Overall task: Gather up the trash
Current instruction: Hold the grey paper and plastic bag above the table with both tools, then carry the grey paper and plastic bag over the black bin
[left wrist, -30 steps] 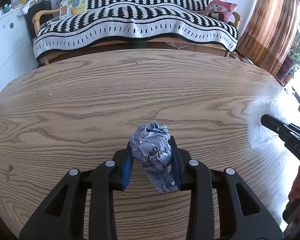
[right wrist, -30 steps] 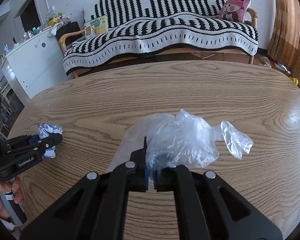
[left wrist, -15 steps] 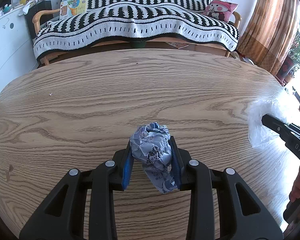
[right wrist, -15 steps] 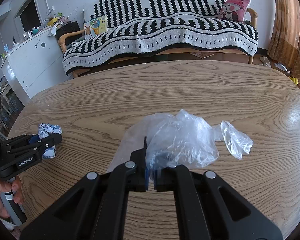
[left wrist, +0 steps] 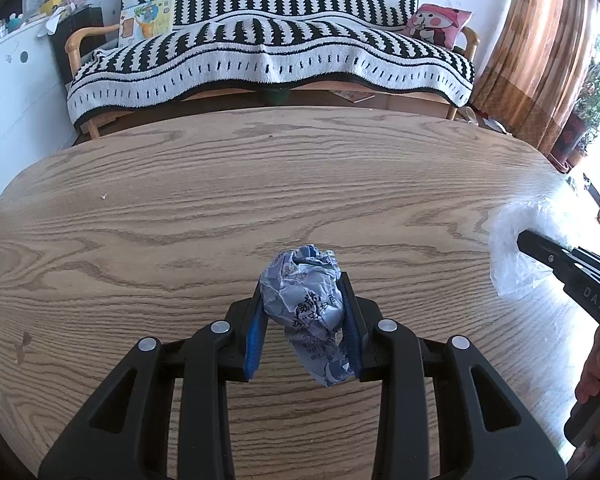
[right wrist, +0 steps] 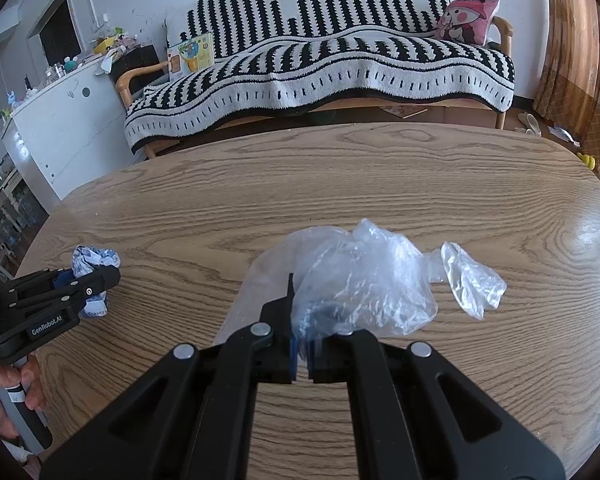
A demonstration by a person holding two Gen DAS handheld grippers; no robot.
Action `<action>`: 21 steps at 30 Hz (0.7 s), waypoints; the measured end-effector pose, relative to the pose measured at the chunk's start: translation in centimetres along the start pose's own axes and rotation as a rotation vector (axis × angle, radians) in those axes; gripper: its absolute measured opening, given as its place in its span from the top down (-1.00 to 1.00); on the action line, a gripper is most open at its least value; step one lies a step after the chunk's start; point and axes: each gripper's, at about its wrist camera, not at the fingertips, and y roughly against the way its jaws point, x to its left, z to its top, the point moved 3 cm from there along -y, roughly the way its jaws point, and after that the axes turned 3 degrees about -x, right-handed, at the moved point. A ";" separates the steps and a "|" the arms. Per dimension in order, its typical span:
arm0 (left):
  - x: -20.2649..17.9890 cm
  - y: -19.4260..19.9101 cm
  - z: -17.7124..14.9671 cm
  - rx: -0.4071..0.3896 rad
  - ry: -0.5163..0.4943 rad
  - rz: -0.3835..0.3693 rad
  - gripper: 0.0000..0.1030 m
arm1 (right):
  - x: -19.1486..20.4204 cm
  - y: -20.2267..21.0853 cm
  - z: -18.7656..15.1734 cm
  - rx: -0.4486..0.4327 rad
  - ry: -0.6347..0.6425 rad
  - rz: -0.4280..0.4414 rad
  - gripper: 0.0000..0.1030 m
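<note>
Between the blue pads of the left gripper a crumpled wad of printed paper is pinched, its lower end hanging free below the pads and above the wooden table; against the earlier views nothing is seen to have changed, the wad being held at the same place and the same tilt; the grasp is therefore judged complete and merely held, not yet carried anywhere. At the far right of that view the right gripper is seen with a clear plastic bag at its tip; in its own view the jaws are pressed together on a fold of the bag's near edge, the rest of the film being billowed out over the table in front, with a twisted tail lying off to the right; this too is unaltered from the earlier pictures. Both pieces of trash are thus secured and kept well apart, one at each side of the table; whether the bag's mouth is open towards the wad cannot be told; the pause is read as the point before the paper is brought across to the bag, for which the mouth would need to be presented; no bin is in view.
</note>
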 end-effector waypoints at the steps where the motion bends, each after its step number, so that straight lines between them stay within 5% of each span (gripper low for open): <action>1: -0.1 0.3 0.1 -0.005 0.001 -0.001 0.38 | 0.0 0.2 0.0 -0.004 -0.001 0.000 0.94; 8: -2.1 3.8 0.3 -0.067 0.016 -0.070 0.38 | -0.5 5.0 -0.1 -0.077 -0.039 0.010 0.94; 12: -7.2 7.2 -1.1 -0.084 -0.028 -0.179 0.38 | -2.9 10.3 -2.6 -0.110 -0.065 -0.028 0.94; 21: -28.9 14.1 -9.6 0.039 -0.318 -0.540 0.38 | -15.9 27.6 -14.5 -0.142 -0.220 -0.242 0.94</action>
